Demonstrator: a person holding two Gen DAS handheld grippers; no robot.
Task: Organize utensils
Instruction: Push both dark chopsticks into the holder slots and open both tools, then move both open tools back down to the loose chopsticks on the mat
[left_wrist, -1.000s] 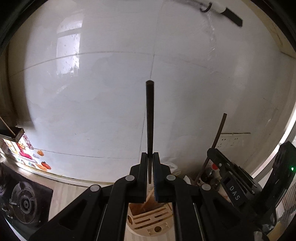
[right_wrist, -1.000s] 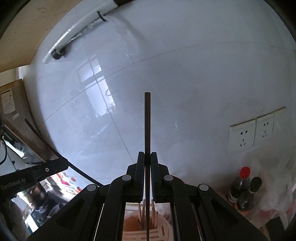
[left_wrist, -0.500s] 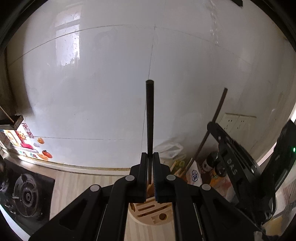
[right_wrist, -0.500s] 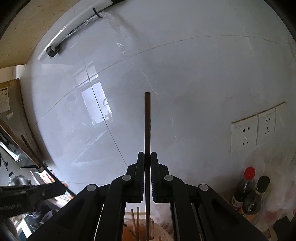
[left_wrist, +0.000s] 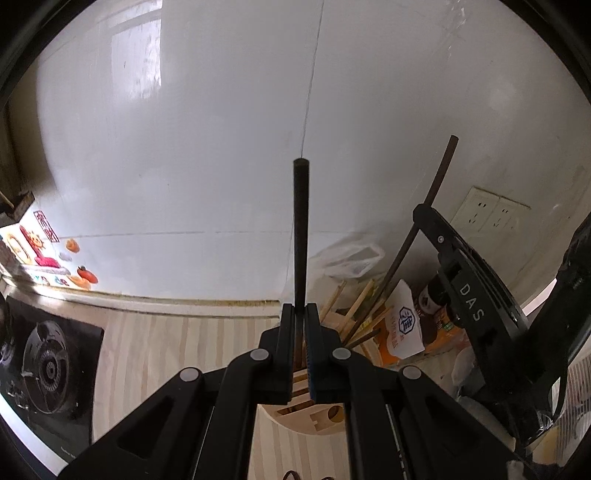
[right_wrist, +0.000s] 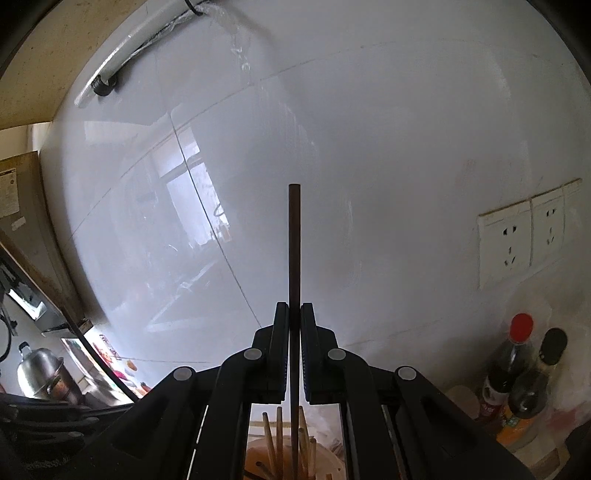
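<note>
My left gripper (left_wrist: 299, 308) is shut on a dark chopstick (left_wrist: 300, 229) that stands upright above the jaws. Just below and behind it sits a round wooden utensil holder (left_wrist: 306, 417) with slots on top; several pale chopsticks (left_wrist: 360, 301) lean in its far side. My right gripper (right_wrist: 294, 306) is shut on a second dark chopstick (right_wrist: 294, 254), also upright, whose lower end reaches down among the pale chopsticks (right_wrist: 279, 435) in the holder (right_wrist: 258, 458). In the left wrist view the right gripper (left_wrist: 428, 212) and its chopstick (left_wrist: 439, 177) show at the right.
A white tiled wall (left_wrist: 221, 129) stands close behind. Sauce bottles (right_wrist: 517, 365), a white packet (left_wrist: 406, 325) and a plastic bag (left_wrist: 351, 258) crowd the right. A gas hob (left_wrist: 44, 362) lies at the left on the wooden counter (left_wrist: 155, 354); wall sockets (right_wrist: 524, 236) sit at the right.
Both grippers have sunk toward the holder with their chopsticks still gripped. The left view has tipped down, so counter, holder and packets now show more; the right chopstick's lower end sits among the pale chopsticks.
</note>
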